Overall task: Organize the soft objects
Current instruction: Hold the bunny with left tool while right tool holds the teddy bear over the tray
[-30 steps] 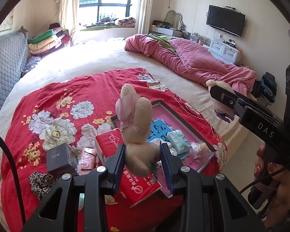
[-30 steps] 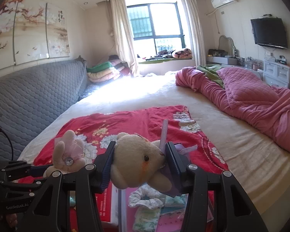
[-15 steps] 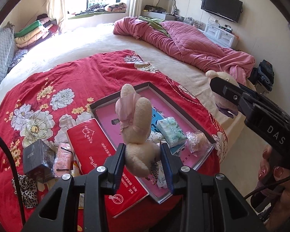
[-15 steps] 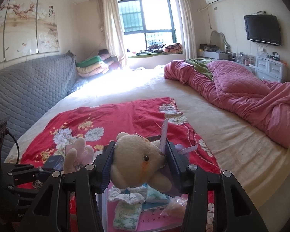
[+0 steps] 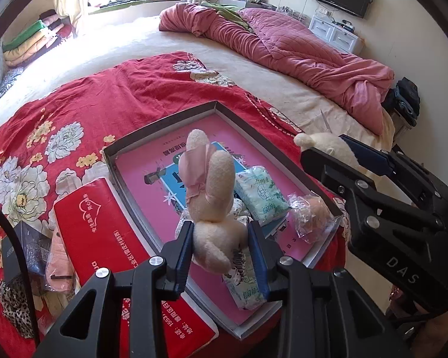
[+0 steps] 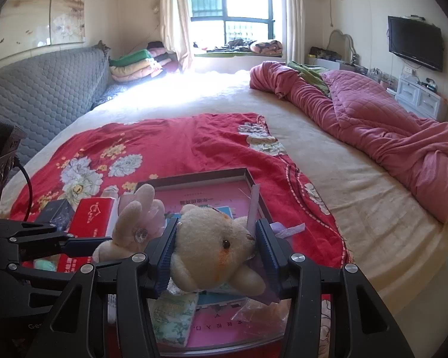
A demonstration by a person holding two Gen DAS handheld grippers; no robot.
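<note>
Lowering both tongs toward the shallow box (image 5: 164,125), I brought it up larger below than a second earlier. Left gripper (image 5: 221,238) clenched the rabbit (image 5: 212,197), right gripper (image 6: 215,247) the bear (image 6: 212,247), both above the box; drop-off seemed next.

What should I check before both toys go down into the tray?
1. Left gripper clamped on rabbit toy: ok.
2. Right gripper clamped on bear toy: ok.
3. Rabbit over the tray: ok.
4. Bear over the tray: ok.
5. Bare spot under the rabbit: not ok, tissue packs lie there.
6. The two grippers apart: ok.
</note>
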